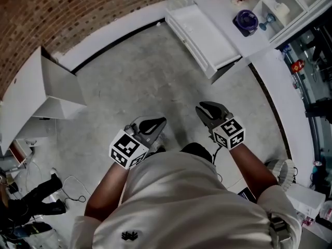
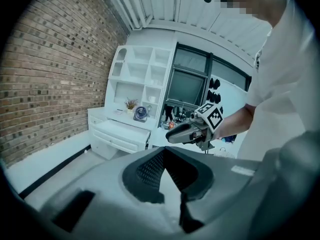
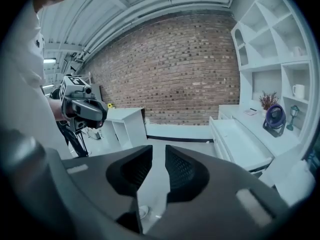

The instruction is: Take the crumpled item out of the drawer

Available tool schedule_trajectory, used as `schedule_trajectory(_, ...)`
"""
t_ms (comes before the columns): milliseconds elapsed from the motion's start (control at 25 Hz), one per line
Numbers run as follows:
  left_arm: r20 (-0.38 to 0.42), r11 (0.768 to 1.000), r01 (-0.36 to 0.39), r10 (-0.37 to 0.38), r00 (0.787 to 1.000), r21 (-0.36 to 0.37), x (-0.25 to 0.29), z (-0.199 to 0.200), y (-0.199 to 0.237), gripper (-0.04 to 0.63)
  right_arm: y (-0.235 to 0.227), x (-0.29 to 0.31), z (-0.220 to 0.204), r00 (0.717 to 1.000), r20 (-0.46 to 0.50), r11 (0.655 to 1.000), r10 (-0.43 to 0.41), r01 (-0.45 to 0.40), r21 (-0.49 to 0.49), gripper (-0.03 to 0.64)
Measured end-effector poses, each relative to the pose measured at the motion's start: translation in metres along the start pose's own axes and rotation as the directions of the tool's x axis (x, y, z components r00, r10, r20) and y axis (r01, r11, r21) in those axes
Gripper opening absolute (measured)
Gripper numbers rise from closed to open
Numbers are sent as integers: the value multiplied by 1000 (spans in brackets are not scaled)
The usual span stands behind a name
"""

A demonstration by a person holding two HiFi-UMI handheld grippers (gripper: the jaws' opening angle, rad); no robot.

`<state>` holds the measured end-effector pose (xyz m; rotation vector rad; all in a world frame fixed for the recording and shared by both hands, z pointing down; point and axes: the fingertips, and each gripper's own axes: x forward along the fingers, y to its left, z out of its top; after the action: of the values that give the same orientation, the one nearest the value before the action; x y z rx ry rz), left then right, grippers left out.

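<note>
Grey concrete floor (image 1: 140,77), brick wall (image 1: 62,14); white drawer (image 1: 205,35) open at one o'clock. My left gripper (image 1: 155,122) clenched, right gripper (image 1: 207,108) released.

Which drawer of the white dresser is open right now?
The top drawer, pulled far out with its white inside showing; the drawer fronts below it sit flush and closed.
</note>
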<state>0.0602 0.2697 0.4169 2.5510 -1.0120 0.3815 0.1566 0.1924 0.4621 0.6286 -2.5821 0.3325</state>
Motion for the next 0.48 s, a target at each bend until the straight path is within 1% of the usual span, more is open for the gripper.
schedule_trajectory(120, -3, 1000, 6, -7, 1000, -4, -15, -2, 31, 6, 2, 28, 17, 1000, -8, 1000, -16, 16, -21, 92)
schedule_trajectory(240, 17, 1000, 7, -7, 1000, -24, -20, 3, 56, 6, -3, 50, 34, 1000, -14, 999, -26, 26, -30, 87)
schedule_trajectory(480, 34, 998, 18, -17, 999, -56, -5, 15, 98, 6, -43, 89, 61, 999, -13, 999, -41, 41, -29, 89)
